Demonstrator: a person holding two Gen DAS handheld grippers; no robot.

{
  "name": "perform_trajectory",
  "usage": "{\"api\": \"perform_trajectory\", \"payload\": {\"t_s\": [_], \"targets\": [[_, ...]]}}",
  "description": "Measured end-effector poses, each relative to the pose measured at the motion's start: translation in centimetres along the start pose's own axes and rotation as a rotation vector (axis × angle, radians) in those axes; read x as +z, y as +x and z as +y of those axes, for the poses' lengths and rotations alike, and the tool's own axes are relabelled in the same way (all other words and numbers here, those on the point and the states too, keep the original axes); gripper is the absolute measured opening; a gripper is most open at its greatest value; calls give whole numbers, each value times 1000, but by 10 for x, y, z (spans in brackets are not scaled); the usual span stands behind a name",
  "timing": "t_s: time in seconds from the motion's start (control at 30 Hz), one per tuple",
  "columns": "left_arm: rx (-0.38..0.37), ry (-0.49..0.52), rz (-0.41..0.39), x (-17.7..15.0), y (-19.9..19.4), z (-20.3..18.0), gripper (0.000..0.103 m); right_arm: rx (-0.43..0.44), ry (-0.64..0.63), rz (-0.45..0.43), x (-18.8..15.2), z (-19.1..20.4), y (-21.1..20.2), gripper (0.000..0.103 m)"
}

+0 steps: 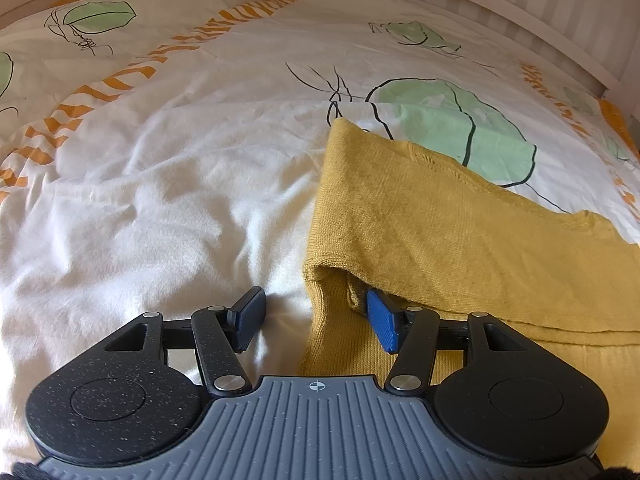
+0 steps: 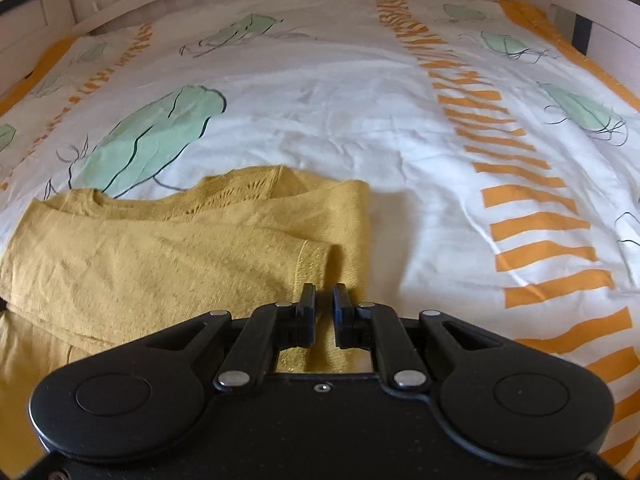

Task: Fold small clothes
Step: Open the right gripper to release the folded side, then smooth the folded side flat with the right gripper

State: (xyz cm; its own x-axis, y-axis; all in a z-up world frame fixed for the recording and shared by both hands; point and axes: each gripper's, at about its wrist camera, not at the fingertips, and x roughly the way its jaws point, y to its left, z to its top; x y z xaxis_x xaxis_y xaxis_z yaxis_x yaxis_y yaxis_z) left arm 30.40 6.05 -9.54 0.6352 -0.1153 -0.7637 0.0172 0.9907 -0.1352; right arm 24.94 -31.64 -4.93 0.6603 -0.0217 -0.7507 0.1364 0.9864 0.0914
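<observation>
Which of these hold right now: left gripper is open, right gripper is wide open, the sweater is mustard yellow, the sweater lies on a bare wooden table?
1. The left gripper is open. True; its right finger pokes under a fold of the sweater.
2. The right gripper is wide open. False; its fingers stand close together over the sweater's cuff.
3. The sweater is mustard yellow. True.
4. It lies on a bare wooden table. False; it lies on a printed bedsheet.
</observation>
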Motion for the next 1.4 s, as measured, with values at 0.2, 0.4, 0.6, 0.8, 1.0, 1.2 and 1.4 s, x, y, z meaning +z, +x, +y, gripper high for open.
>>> {"api": "perform_trajectory", "payload": {"t_s": [0.2,0.4,0.6,0.8,1.0,1.2,1.4], "targets": [[48,-17,-94,1,-23,-2,53,1,-5,-50,3,0,-8,53],[95,106,-246,6,-39,-21,54,8,-2,-47,4,3,-4,54],[97,56,-115,8,-7,-7,54,11,-42,-16,-3,14,3,61],[43,-49,-63,5,1,16,62,-5,-47,11,-8,15,8,75],[19,-63,-53,4,3,19,69,42,45,42,-14,2,16,90],[16,-28,-53,2,5,15,78,68,49,38,-19,4,19,103],[-1,-4,-41,2,8,11,91,61,53,-2,-26,5,19,103]]}}
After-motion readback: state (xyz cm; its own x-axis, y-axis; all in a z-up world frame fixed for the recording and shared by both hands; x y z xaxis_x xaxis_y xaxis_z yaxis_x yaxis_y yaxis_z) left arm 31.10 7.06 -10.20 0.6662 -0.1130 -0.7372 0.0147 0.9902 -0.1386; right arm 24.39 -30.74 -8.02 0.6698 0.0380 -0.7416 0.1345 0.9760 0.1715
